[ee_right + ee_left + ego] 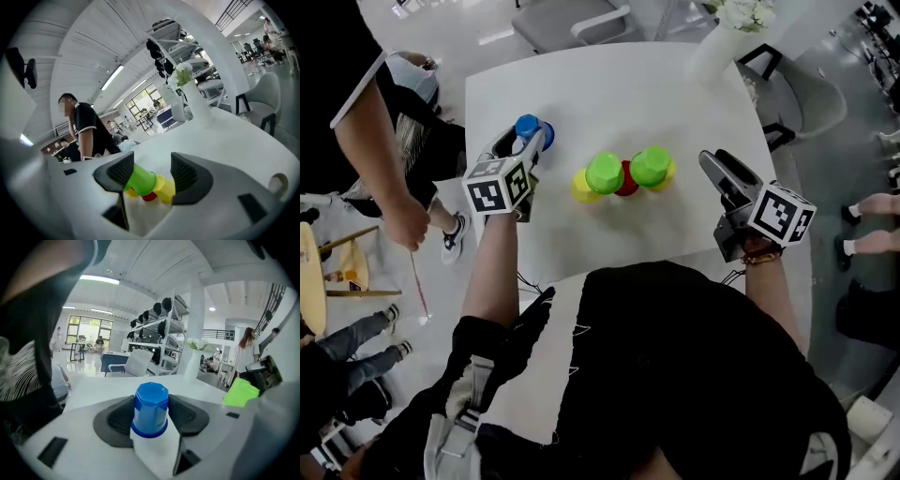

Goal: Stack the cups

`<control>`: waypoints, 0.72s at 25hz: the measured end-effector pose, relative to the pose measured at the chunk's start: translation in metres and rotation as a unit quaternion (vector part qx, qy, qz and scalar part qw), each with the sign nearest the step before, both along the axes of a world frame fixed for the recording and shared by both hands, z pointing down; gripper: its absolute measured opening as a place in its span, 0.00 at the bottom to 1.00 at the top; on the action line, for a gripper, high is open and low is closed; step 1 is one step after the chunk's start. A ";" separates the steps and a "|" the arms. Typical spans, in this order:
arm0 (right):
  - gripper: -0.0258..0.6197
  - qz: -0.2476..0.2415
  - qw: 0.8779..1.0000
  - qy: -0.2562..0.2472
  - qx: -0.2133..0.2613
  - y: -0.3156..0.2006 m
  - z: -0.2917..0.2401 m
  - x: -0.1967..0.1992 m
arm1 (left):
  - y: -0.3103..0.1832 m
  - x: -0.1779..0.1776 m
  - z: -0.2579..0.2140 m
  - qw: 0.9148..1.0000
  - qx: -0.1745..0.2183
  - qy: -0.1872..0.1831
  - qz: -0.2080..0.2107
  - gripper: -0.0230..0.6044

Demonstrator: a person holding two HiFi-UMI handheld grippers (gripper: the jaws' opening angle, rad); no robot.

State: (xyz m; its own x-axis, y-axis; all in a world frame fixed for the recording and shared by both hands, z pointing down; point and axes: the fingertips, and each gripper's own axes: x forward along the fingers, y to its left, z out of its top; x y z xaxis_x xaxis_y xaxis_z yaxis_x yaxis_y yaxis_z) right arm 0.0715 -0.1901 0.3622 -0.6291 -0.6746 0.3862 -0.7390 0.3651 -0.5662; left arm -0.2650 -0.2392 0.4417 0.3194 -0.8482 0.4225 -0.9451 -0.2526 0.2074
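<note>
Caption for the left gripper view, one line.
Left gripper holds an inverted blue cup between its fingers over the white table.

red cup [626, 185] mostly hidden by green cups [605, 172], flowers [748, 13] cut by top edge

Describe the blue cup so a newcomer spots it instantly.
On the white table, look left of the central green, yellow and red cup cluster. The blue cup sits upside down in the left gripper, apart from the others and the only blue one.

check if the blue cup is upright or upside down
Upside down: the blue cup has its closed base on top and its wider rim at the bottom.
</note>
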 end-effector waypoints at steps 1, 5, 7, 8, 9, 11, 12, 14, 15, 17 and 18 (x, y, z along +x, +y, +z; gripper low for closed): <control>0.42 -0.004 1.000 -0.002 0.004 0.001 -0.002 -0.003 | 0.004 0.003 -0.004 1.000 0.001 0.001 0.004 0.41; 0.42 -0.017 1.000 -0.012 0.020 0.007 -0.007 -0.015 | 0.018 0.014 -0.019 1.000 0.012 0.000 0.022 0.41; 0.42 -0.019 0.999 -0.018 0.025 0.010 -0.008 -0.019 | 0.024 0.019 -0.029 0.999 0.019 0.002 0.030 0.41; 0.42 -0.019 0.999 -0.022 0.027 0.012 -0.008 -0.020 | 0.026 0.022 -0.034 0.999 0.024 0.003 0.034 0.41; 0.41 -0.019 0.999 -0.026 0.028 0.013 -0.009 -0.022 | 0.028 0.025 -0.041 0.999 0.029 0.004 0.037 0.41; 0.41 -0.023 0.999 -0.032 0.032 0.016 -0.011 -0.025 | 0.030 0.030 -0.055 0.998 0.041 0.007 0.042 0.41; 0.41 -0.027 0.998 -0.034 0.034 0.017 -0.013 -0.027 | 0.031 0.032 -0.063 0.998 0.047 0.010 0.043 0.41; 0.41 -0.035 0.998 -0.041 0.039 0.019 -0.015 -0.029 | 0.034 0.039 -0.080 0.997 0.059 0.015 0.049 0.41; 0.41 -0.038 0.997 -0.045 0.040 0.019 -0.016 -0.028 | 0.036 0.045 -0.088 0.996 0.065 0.014 0.054 0.41; 0.41 -0.044 0.997 -0.054 0.044 0.017 -0.016 -0.020 | 0.038 0.065 -0.103 0.995 0.075 0.007 0.067 0.41; 0.41 -0.048 0.996 -0.058 0.046 0.016 -0.017 -0.015 | 0.040 0.077 -0.109 0.994 0.079 0.003 0.074 0.41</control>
